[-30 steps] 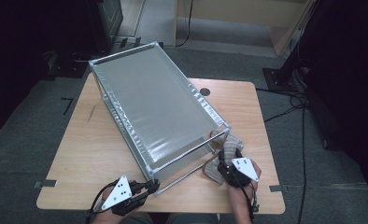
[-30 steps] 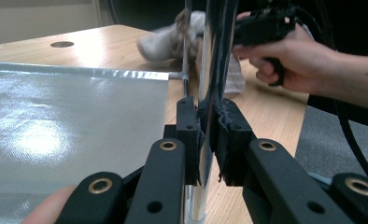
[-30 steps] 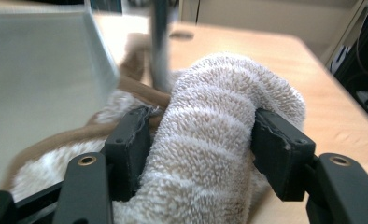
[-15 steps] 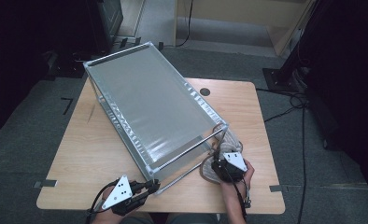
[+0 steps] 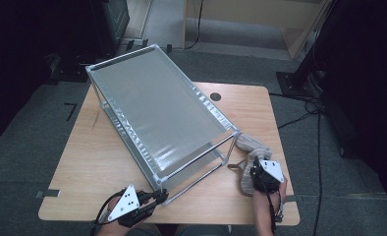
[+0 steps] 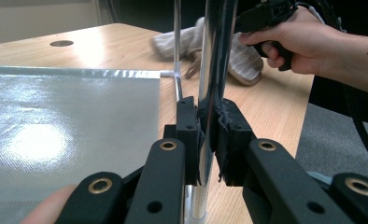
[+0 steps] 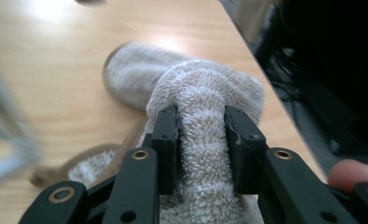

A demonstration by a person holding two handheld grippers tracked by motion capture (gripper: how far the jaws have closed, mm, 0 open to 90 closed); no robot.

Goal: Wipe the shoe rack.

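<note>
Your right tongs [image 7: 201,140] have just been closing, and a thick fold of the fuzzy grey slipper [image 7: 205,112] now sits pinched between the pads; a second ago they stood wider beside it. The slipper lies at the right front of the tabletop [image 5: 108,162], just beside the near corner of the metal rack [image 5: 157,113]. Your left tongs [image 6: 209,135] are unmoved, pressed together on the rack's chrome corner post [image 6: 215,60]. In my judgement the grip is made and the slipper is ready to lift.
</note>
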